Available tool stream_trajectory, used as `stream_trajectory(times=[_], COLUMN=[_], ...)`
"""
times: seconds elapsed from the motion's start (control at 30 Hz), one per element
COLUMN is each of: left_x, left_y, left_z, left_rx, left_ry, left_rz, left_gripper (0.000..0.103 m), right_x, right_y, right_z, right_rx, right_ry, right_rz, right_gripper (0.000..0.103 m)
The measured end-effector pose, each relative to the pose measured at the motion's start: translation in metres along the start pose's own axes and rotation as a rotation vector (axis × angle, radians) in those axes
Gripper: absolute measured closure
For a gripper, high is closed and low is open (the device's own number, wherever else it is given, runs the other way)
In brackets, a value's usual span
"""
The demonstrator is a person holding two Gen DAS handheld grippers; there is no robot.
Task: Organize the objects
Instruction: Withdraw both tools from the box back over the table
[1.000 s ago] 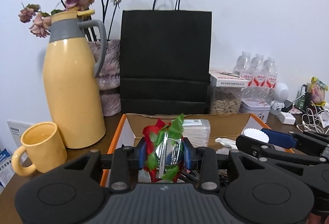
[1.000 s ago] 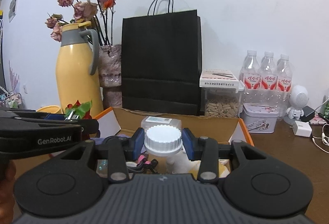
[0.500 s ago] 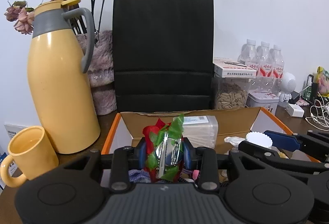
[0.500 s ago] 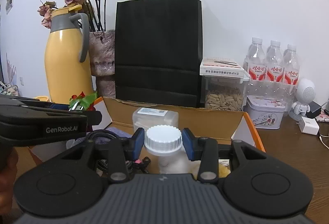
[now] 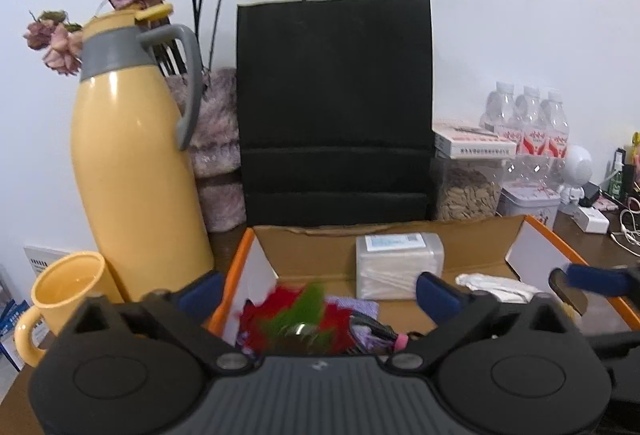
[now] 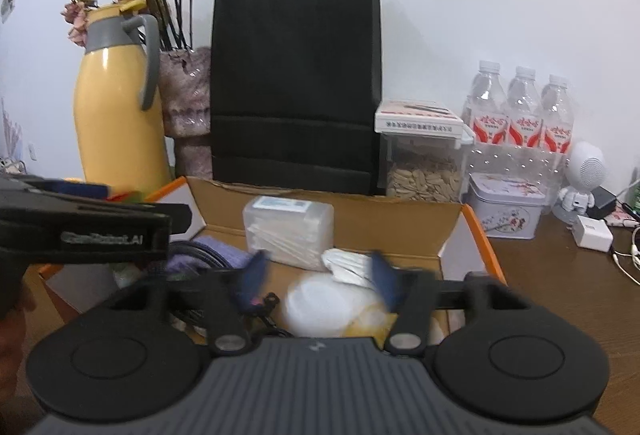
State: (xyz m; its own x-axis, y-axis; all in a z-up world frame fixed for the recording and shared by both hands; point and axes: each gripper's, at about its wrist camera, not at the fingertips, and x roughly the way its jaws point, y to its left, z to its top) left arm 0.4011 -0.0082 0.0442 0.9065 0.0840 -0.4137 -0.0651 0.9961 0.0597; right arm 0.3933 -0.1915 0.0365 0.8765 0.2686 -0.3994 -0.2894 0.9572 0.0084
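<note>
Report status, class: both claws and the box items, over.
Left claw open, just released blurred red-and-green foil item over orange-edged cardboard box. Right claw open, just released white round-capped bottle. Nothing blocking.

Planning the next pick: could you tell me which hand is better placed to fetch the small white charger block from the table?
Right, probably. The small white charger block lies on the brown table right of the orange-edged cardboard box, on the right gripper's side; its fingers are open, nothing held.
</note>
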Motion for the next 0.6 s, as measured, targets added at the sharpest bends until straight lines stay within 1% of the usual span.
stream_trajectory(times=[0.03,0.1,0.27,0.6], left_x=[-0.0004,0.0003,0.0026,0.0014], left_y=[0.0004,0.002,0.0044,0.0051], left_z=[0.0004,0.001,0.0011,0.0007], left_rx=[0.0,-0.007,-0.019,-0.025], left_ry=[-0.001,0.006,0.02,0.023], left_rz=[0.004,0.007,0.015,0.011], left_gripper=[0.0,0.0,0.0,0.0], right_x=[-0.0008,-0.0022,-0.0014,-0.0037], right_y=[0.0,0.0005,-0.0019,0.0008], right_z=[-0.0002,-0.0004,-0.0008,-0.0004], right_rx=[-0.002,-0.016,-0.01,-0.019], right_ry=[-0.006,-0.015,-0.005,-0.004], right_rz=[-0.013,-0.031,-0.028,-0.015], right_gripper=[0.005,0.0,0.0,0.0])
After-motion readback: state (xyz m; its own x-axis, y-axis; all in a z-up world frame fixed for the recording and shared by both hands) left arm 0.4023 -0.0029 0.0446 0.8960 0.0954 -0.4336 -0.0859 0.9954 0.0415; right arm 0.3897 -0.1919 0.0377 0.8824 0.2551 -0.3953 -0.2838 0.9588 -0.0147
